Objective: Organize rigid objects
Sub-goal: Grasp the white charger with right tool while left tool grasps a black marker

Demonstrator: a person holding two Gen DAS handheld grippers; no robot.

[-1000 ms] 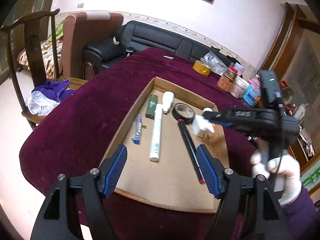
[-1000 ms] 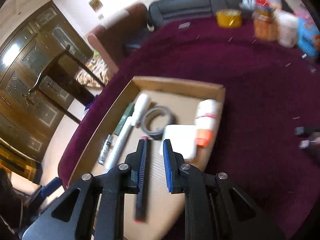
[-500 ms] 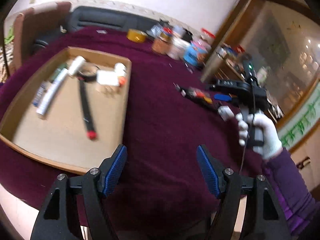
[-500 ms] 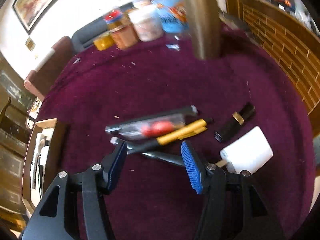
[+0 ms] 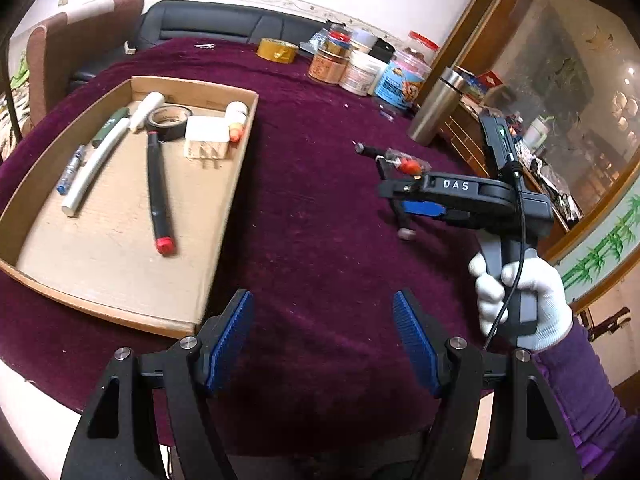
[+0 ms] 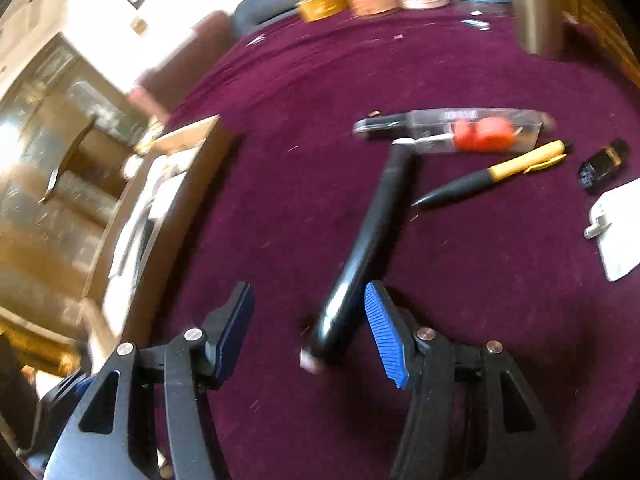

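Note:
A cardboard tray on the purple table holds a black marker with a red cap, a tape roll, a white plug block, a white tube and pens. My left gripper is open and empty over bare cloth right of the tray. My right gripper is open, its jaws on either side of the near end of a long black marker lying on the cloth. Beyond it lie a clear packet with red pieces, a yellow and black pen, a small black item and a white charger.
Jars and tins, a yellow tape roll and a steel flask stand at the table's far side. The right gripper's body hangs over the loose items in the left wrist view. The tray edge lies left of the right gripper.
My right gripper left the tray, swung right, opened, and came down around the black marker's end. My left gripper's view swung from the tray toward the open cloth.

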